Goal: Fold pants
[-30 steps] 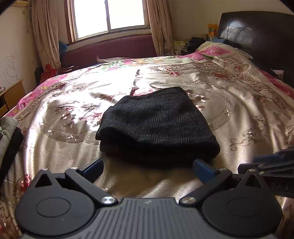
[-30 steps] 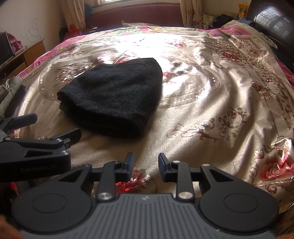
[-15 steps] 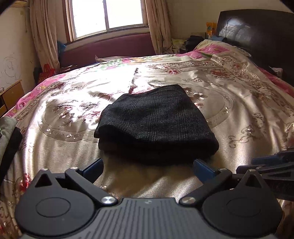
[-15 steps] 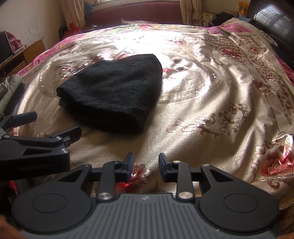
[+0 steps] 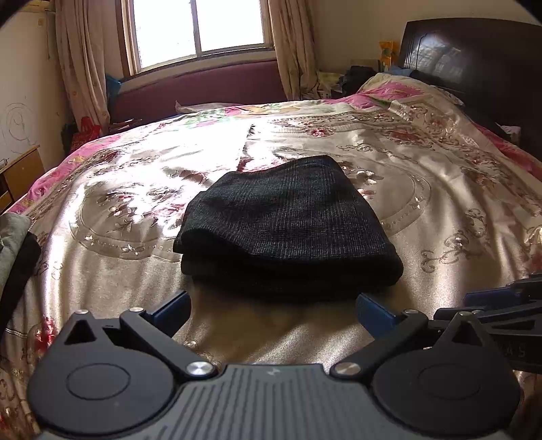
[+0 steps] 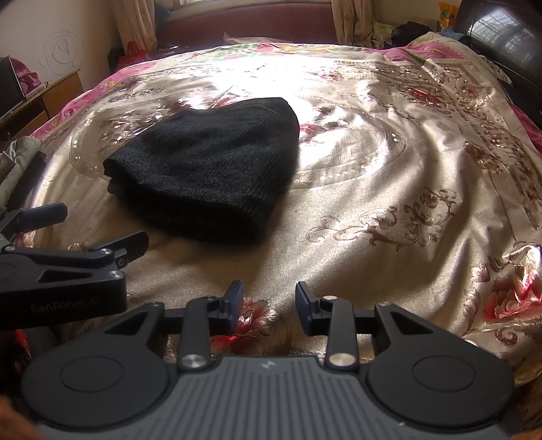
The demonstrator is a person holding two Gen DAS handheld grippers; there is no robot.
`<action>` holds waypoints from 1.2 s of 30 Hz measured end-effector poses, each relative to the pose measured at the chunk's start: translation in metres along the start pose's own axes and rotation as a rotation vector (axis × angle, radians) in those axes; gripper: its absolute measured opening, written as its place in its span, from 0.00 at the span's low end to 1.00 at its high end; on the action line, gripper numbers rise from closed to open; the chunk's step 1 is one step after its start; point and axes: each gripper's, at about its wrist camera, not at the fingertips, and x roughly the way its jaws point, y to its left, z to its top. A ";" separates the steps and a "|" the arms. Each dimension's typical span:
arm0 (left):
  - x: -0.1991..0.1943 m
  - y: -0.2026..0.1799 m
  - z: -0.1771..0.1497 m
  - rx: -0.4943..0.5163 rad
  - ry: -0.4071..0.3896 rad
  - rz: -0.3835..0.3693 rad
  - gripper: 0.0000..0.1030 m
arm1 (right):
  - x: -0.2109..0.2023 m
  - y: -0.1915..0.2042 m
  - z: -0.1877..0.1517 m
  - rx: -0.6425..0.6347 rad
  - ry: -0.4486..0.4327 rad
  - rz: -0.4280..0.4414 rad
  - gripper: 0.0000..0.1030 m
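Note:
The dark grey pants [image 5: 284, 223] lie folded into a compact stack on the satin bedspread [image 5: 118, 257]. In the right wrist view the stack [image 6: 210, 166] sits ahead and to the left. My left gripper [image 5: 273, 306] is open wide and empty, just short of the stack's near edge. It also shows at the left of the right wrist view [image 6: 91, 230]. My right gripper [image 6: 269, 304] is partly open and empty above the bedspread, to the right of the stack. Its tips show at the right edge of the left wrist view [image 5: 501, 298].
A dark headboard [image 5: 474, 67] stands at the right, a window [image 5: 200, 30] and maroon bench [image 5: 203, 91] at the far end. Other clothes [image 5: 17, 250] lie at the bed's left edge. A wooden cabinet [image 6: 50, 98] stands left of the bed.
Both grippers have drawn back a little from the folded pants and tilted slightly. The pants have not moved.

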 end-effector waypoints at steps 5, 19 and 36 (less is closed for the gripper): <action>0.000 -0.001 0.000 0.004 -0.001 -0.002 1.00 | 0.000 0.000 0.000 0.000 0.000 0.000 0.34; -0.001 0.001 0.000 -0.009 0.004 0.001 1.00 | 0.000 0.000 -0.001 -0.001 0.000 -0.002 0.34; -0.001 0.002 0.000 -0.010 0.003 -0.004 1.00 | 0.002 0.003 -0.005 -0.010 0.003 -0.005 0.35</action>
